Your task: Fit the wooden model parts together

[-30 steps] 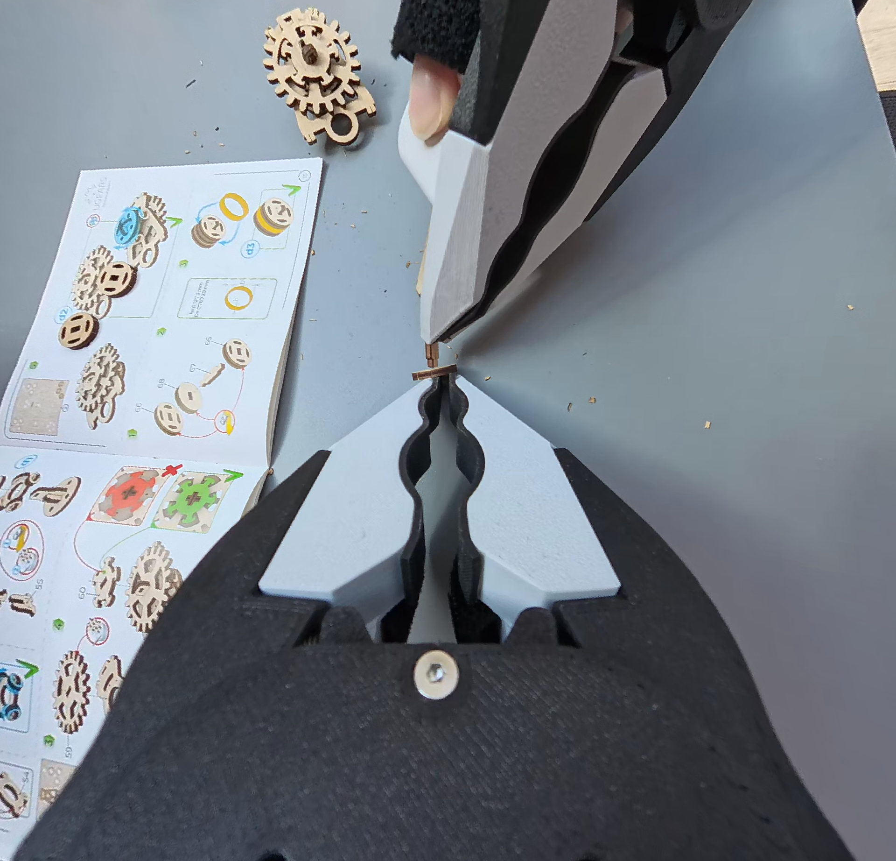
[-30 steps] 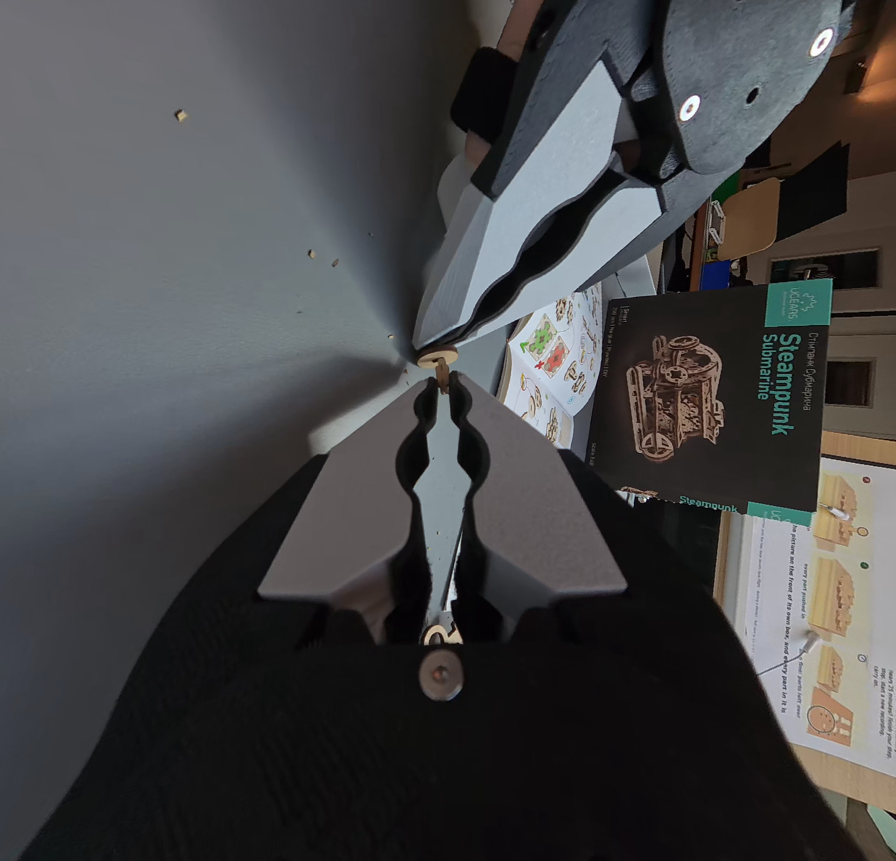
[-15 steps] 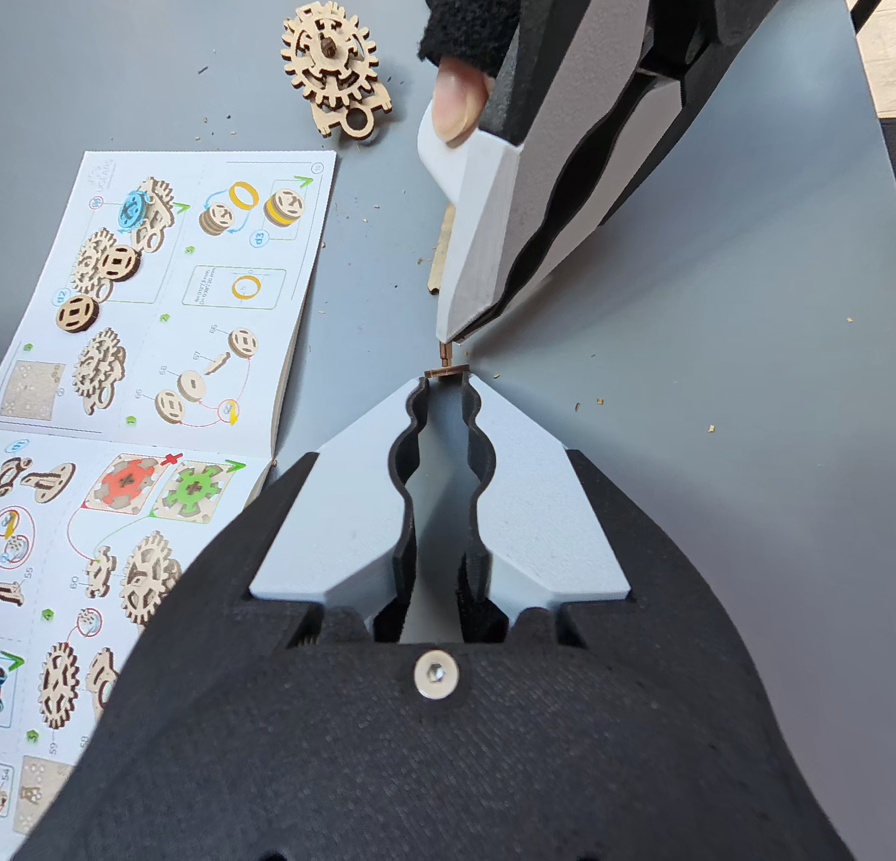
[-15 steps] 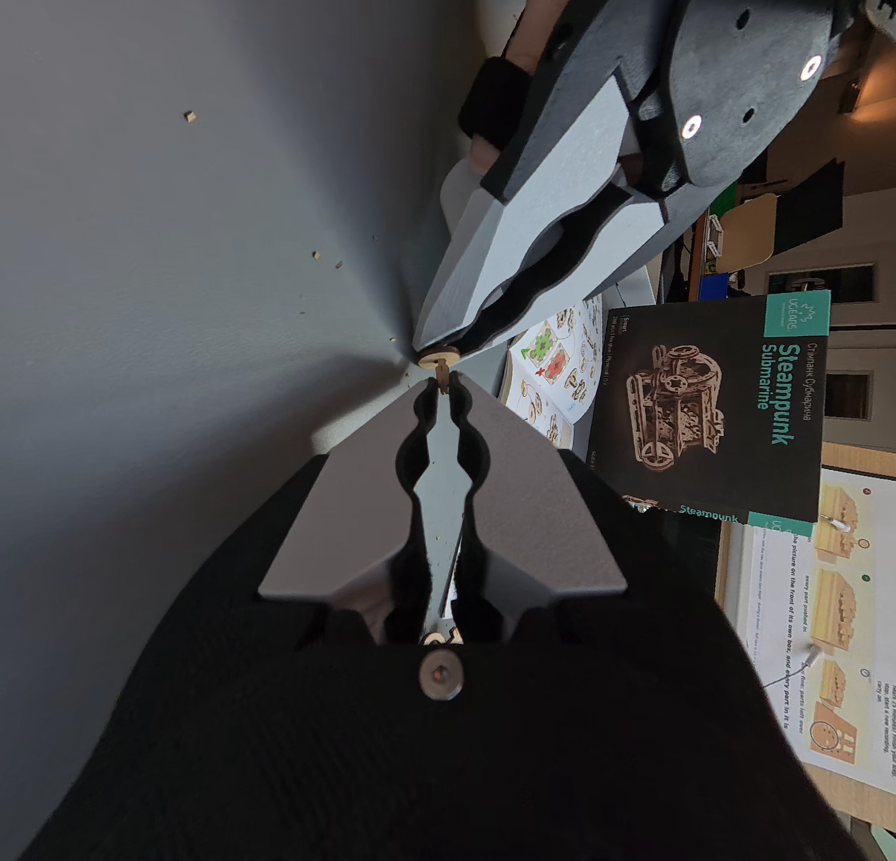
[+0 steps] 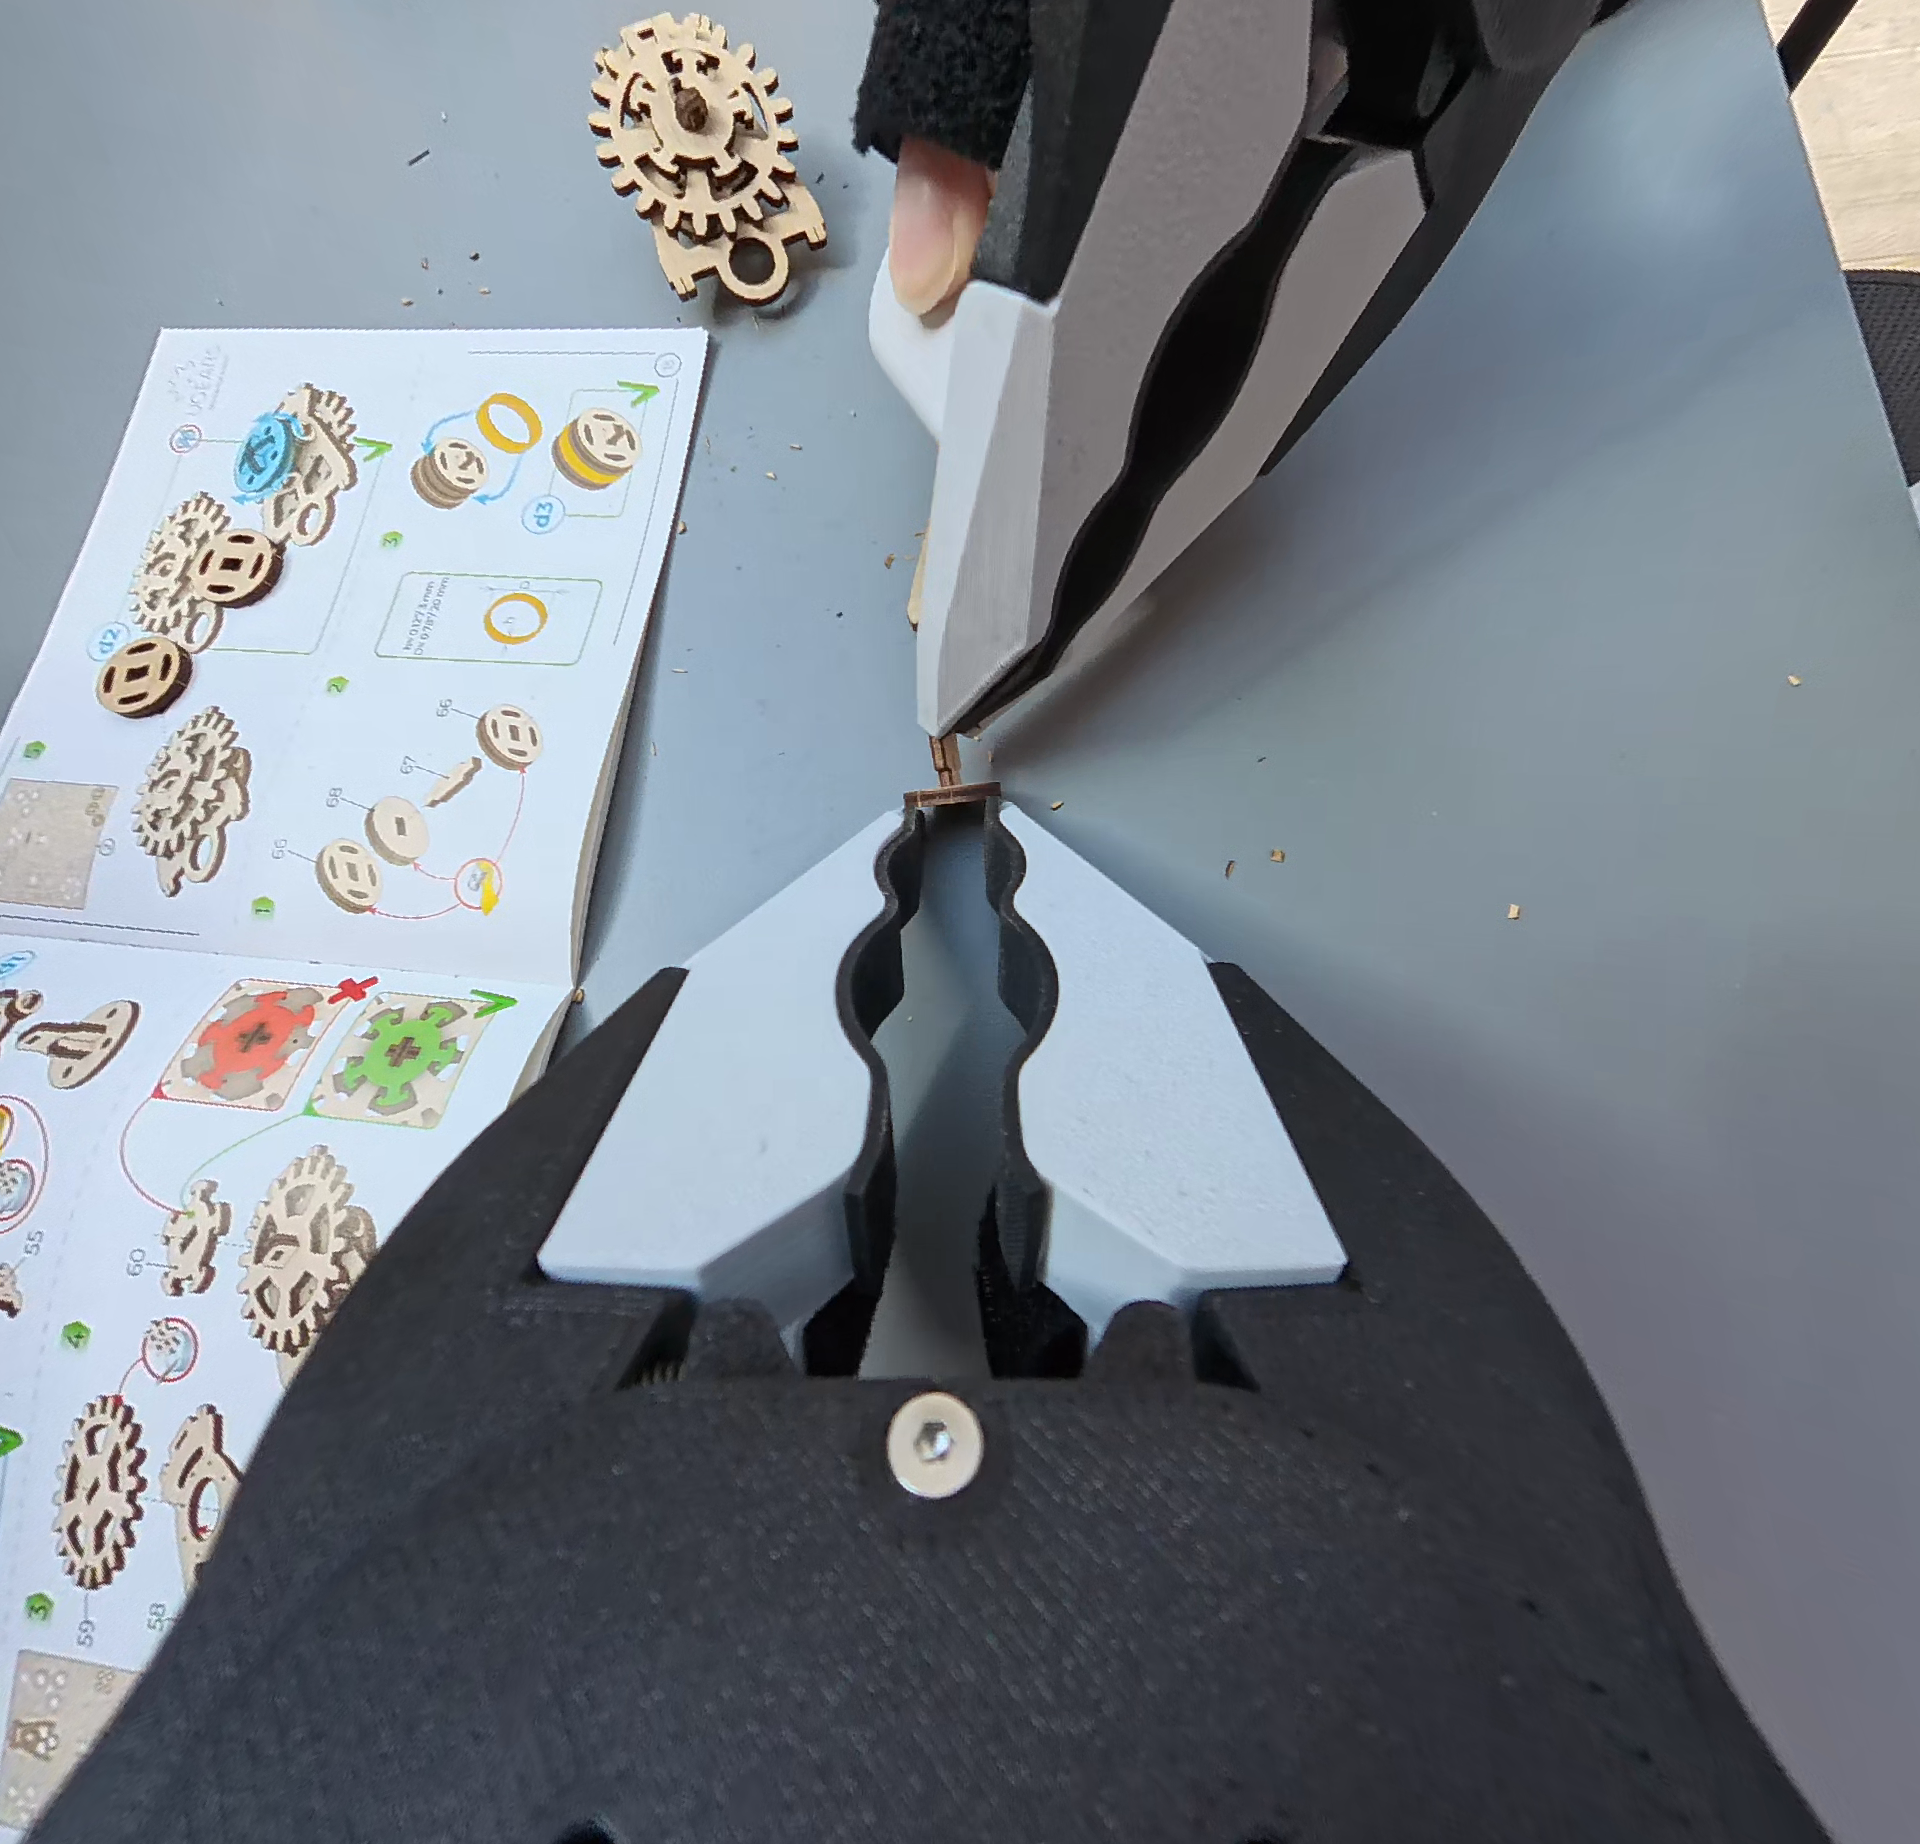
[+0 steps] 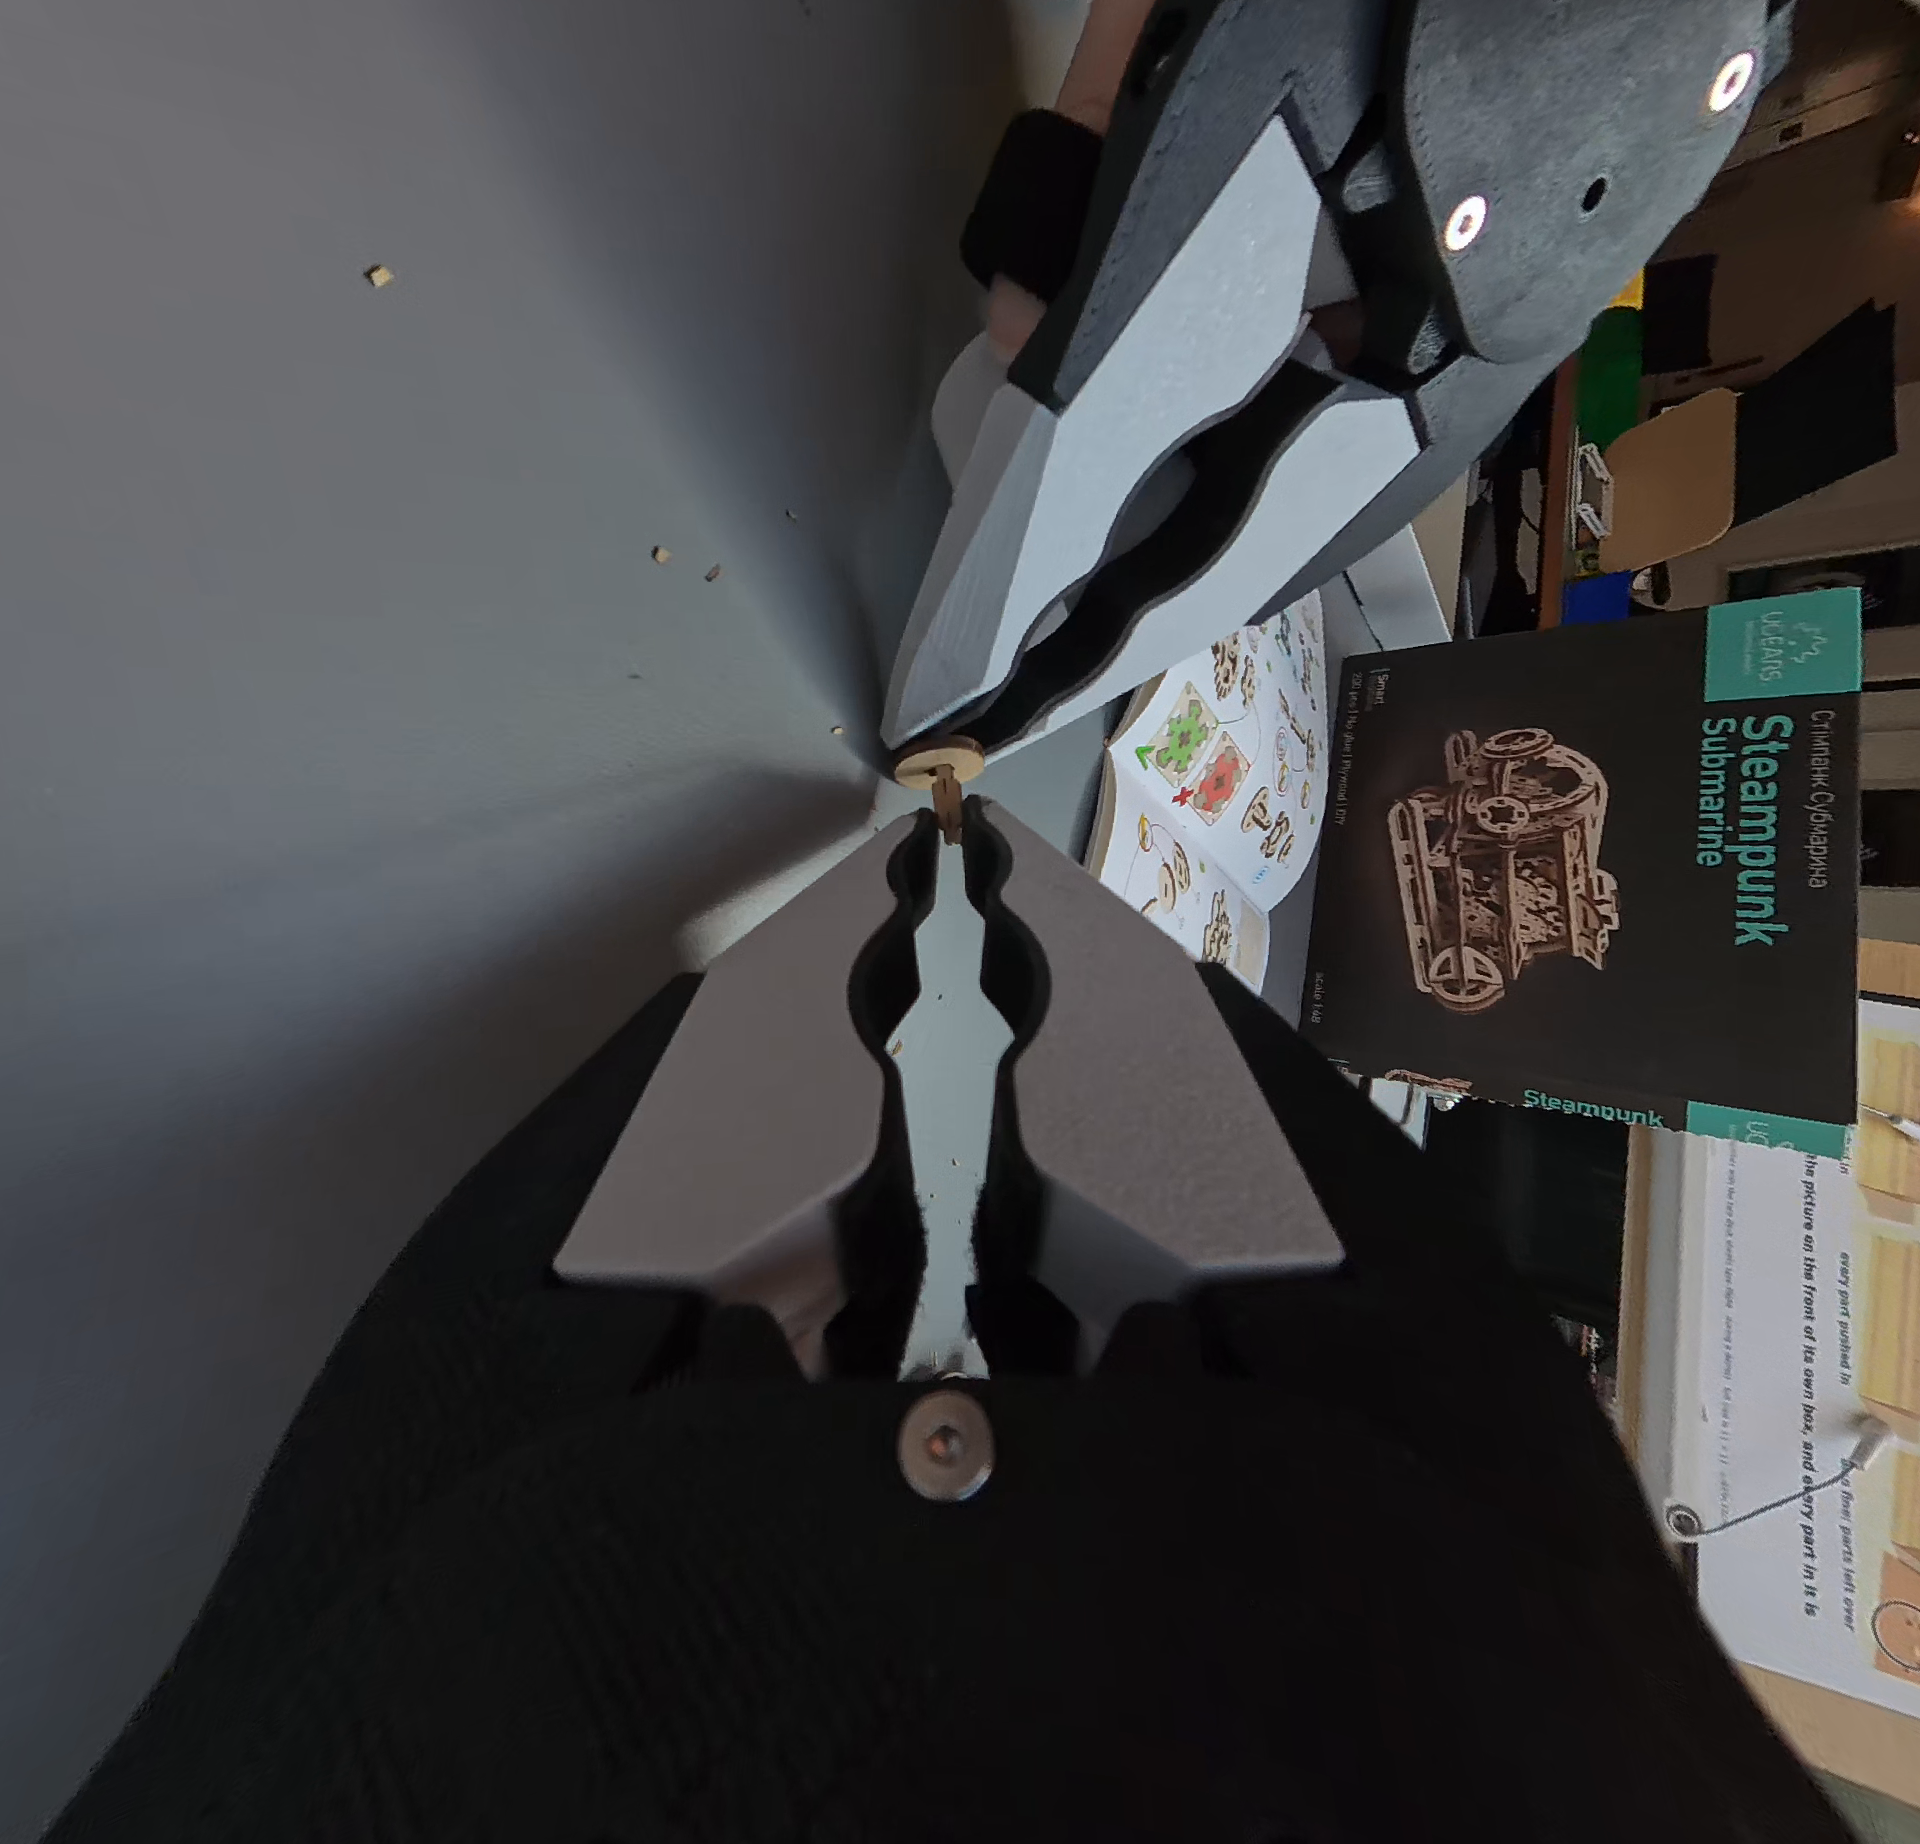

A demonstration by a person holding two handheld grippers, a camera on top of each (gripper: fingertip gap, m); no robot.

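In the left wrist view my left gripper (image 5: 951, 807) holds a small round wooden disc (image 5: 951, 795) edge-on between its fingertips, above the grey table (image 5: 1507, 651). My right gripper (image 5: 961, 729) comes in from above, shut on a short wooden pin (image 5: 943, 755). The pin's end meets the disc's centre. In the right wrist view my right gripper (image 6: 945, 812) pinches the pin (image 6: 948, 820). The left gripper (image 6: 935, 750) holds the disc (image 6: 938, 761) on the pin's end. A gloved hand grips the right gripper.
A finished wooden gear assembly (image 5: 696, 153) lies far left on the table. An open instruction booklet (image 5: 343, 651) lies at the left. A dark kit box (image 6: 1579, 859) stands beyond the table edge. A thin wooden stick (image 5: 916, 589) lies behind the right gripper. Wood chips are scattered about. Only a small space, under 4 cm, lies between the two pairs of fingers.
My left gripper's jaws stand wider apart than a second ago, and the disc now spans the tips. The right gripper stays shut on the pin, pressed against the disc.
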